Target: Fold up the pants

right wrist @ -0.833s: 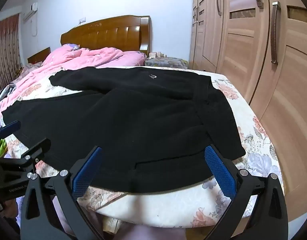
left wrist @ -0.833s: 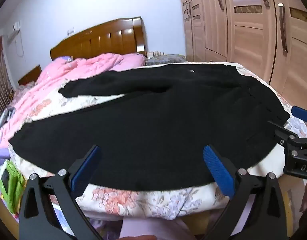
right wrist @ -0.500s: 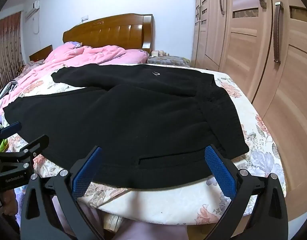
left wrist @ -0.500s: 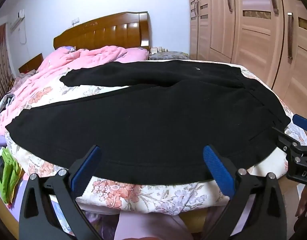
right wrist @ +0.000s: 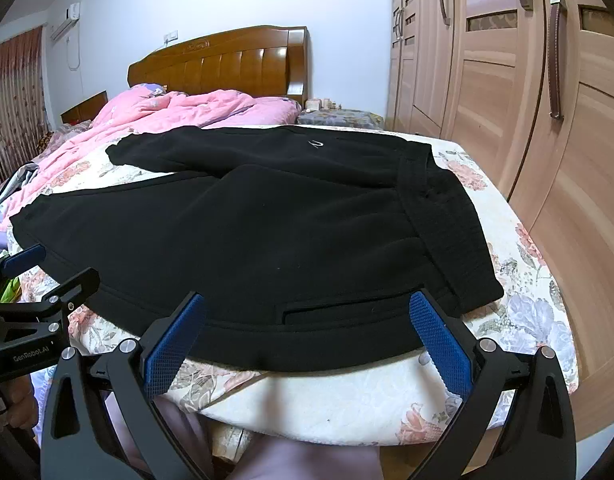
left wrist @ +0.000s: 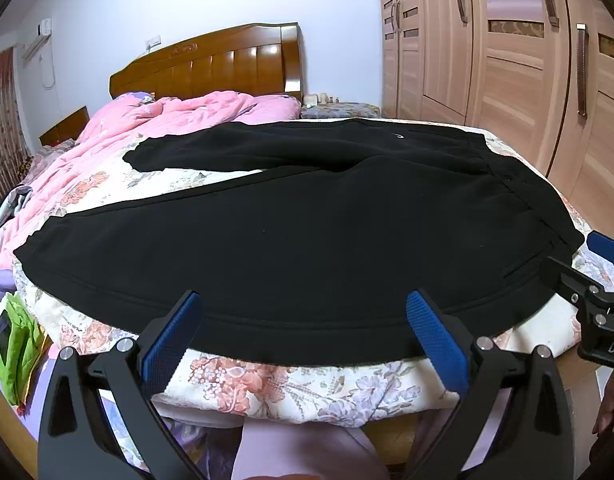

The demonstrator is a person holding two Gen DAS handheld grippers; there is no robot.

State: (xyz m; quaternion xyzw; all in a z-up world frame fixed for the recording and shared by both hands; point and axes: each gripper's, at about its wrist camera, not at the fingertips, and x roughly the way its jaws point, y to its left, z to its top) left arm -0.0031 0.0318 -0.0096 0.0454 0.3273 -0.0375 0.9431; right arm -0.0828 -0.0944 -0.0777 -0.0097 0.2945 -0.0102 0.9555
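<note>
The black sweatpants (left wrist: 307, 232) are spread flat across the near end of the bed (left wrist: 291, 384), waistband to the right, one leg running left along the near edge and the other angled toward the far left beside the pink quilt (left wrist: 179, 120). The left gripper (left wrist: 303, 334) is held just short of the near outer seam with its fingers spread wide and nothing between them. The right gripper (right wrist: 307, 334) is likewise wide and empty, near the pocket slit (right wrist: 347, 308) and waistband (right wrist: 443, 240).

No fold has been made yet. If only the top layer of the thick fabric is pinched, the layers could be separated and the fold bunched. The floral sheet (right wrist: 527, 304) could be caught along with the hem. Should one side be lifted ahead of the other, the legs would be laid askew.
</note>
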